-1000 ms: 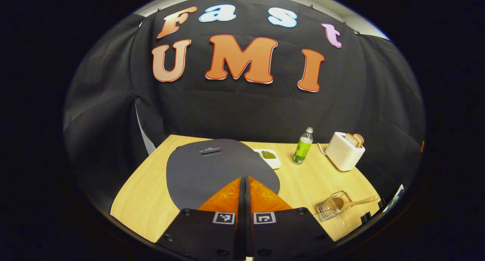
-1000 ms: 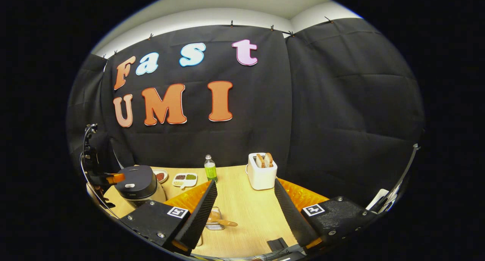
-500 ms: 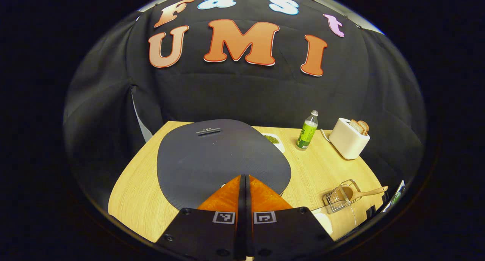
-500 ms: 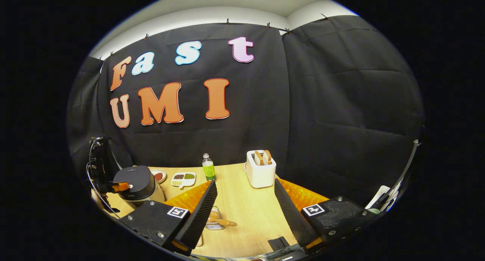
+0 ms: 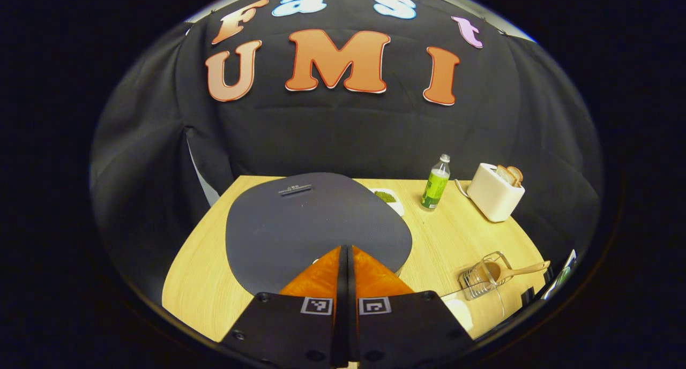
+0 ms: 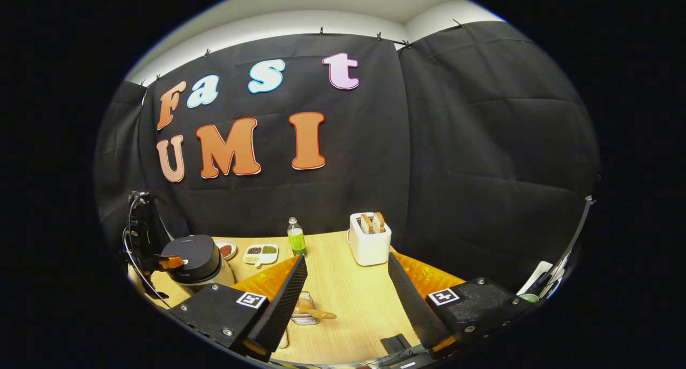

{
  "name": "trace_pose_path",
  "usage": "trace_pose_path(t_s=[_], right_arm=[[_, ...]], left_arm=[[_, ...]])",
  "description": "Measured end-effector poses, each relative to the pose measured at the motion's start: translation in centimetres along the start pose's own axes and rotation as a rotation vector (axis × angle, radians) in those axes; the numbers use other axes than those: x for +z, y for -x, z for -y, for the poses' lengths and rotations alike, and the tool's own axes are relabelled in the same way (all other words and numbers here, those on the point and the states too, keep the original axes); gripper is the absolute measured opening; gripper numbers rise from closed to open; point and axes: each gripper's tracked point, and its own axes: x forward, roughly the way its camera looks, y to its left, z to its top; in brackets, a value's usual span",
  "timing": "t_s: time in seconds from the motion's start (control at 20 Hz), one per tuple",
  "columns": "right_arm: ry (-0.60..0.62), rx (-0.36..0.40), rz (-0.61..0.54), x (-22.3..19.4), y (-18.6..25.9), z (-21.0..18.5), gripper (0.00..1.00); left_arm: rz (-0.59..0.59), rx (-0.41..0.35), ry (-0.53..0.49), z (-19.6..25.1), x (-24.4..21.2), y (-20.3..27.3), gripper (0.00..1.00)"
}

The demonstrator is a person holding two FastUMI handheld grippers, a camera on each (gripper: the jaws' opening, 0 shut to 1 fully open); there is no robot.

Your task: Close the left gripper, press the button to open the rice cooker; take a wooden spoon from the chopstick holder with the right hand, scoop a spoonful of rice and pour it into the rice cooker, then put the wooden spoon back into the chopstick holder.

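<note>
**Now: my left fingers pressed together at the cooker lid, my right spread wide over the table**

Here the wooden table (image 5: pixel 203 283) runs from near to far, backed by the booth's black cloth wall. On its left part stands the rice cooker (image 5: pixel 316 224), its dark lid down and spreading broad just in front of my left gripper (image 5: pixel 346 249). My 2 left fingers are clenched tight against each other, with nothing between them, and their tips sit at the near edge of that lid. In the right gripper view the same left gripper (image 6: pixel 172 262) shows far off to the left, its tip against the front of the cooker (image 6: pixel 195 256) by the pale button; I cannot tell whether it presses.

My right gripper (image 6: pixel 345 275) hangs released, its 2 fingers well apart, grasping nothing. Between them, lower down, lies the table's near part with the chopstick holder (image 6: pixel 303 307), a clear wire-framed cup, and the wooden spoon (image 6: pixel 313 311) resting in it, handle tilted out to the right.

Farther back stand a white toaster (image 6: pixel 368 245) with 2 slices of bread, then a green bottle (image 6: pixel 296 239) to its left, then a small divided dish of grains (image 6: pixel 260 253), and a little round dish (image 6: pixel 225 248) just beside the cooker.
</note>
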Motion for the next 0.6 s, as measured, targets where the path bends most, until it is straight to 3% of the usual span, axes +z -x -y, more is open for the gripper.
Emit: trace_pose_path(t_s=[0.25, 0.4, 0.6], right_arm=[[-0.018, -0.001, 0.017, 0.1, 0.9, 0.3, 0.94], [-0.028, 0.008, 0.028, -0.1, 1.1, 0.3, 0.94], [-0.013, 0.011, 0.041, -1.6, 0.4, 0.0, 0.94]], left_arm=[[0.218, 0.026, 0.069, -1.7, 9.4, 5.0, 0.01], [0.265, 0.036, 0.109, -2.6, 11.3, 8.4, 0.04], [0.320, 0.118, 0.082, -5.5, 12.6, 11.9, 0.04]])
